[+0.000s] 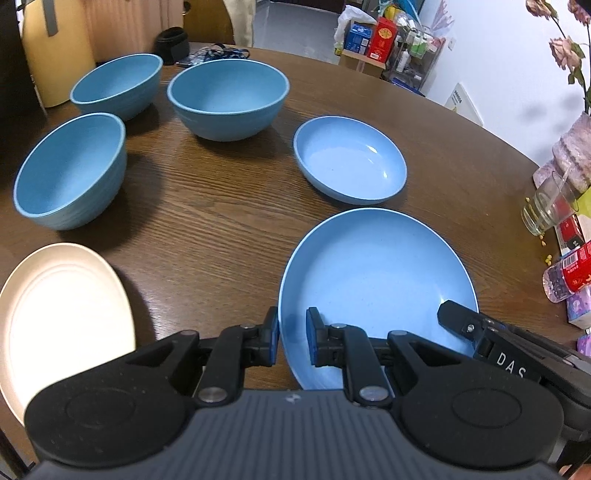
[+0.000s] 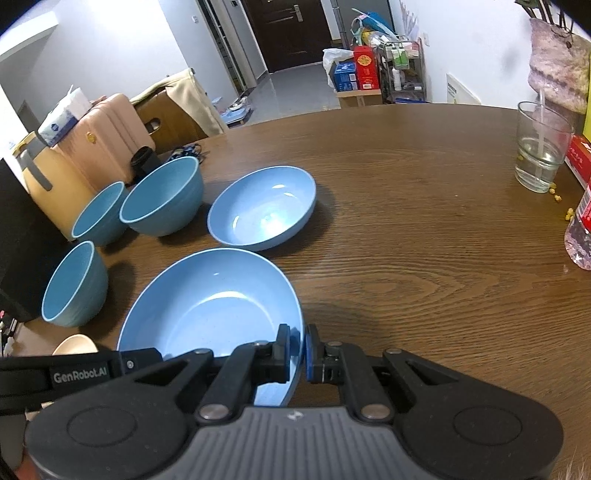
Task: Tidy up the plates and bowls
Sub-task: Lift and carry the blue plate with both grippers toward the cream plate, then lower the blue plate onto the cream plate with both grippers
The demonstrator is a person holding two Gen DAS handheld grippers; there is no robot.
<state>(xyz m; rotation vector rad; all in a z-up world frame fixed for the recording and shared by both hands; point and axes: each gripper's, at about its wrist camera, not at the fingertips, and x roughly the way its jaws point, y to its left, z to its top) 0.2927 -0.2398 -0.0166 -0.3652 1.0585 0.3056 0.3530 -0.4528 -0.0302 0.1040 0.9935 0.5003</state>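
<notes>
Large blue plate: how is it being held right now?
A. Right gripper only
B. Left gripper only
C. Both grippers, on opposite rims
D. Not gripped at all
C: the left gripper pinches one rim of the large blue plate and the right gripper is clamped on the opposite rim.

Home: dining table (image 2: 406,229), suitcase (image 2: 107,140), hallway door (image 2: 291,29).

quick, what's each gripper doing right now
left gripper: shut on the large blue plate rim.
right gripper: shut on the same plate's opposite rim.
</notes>
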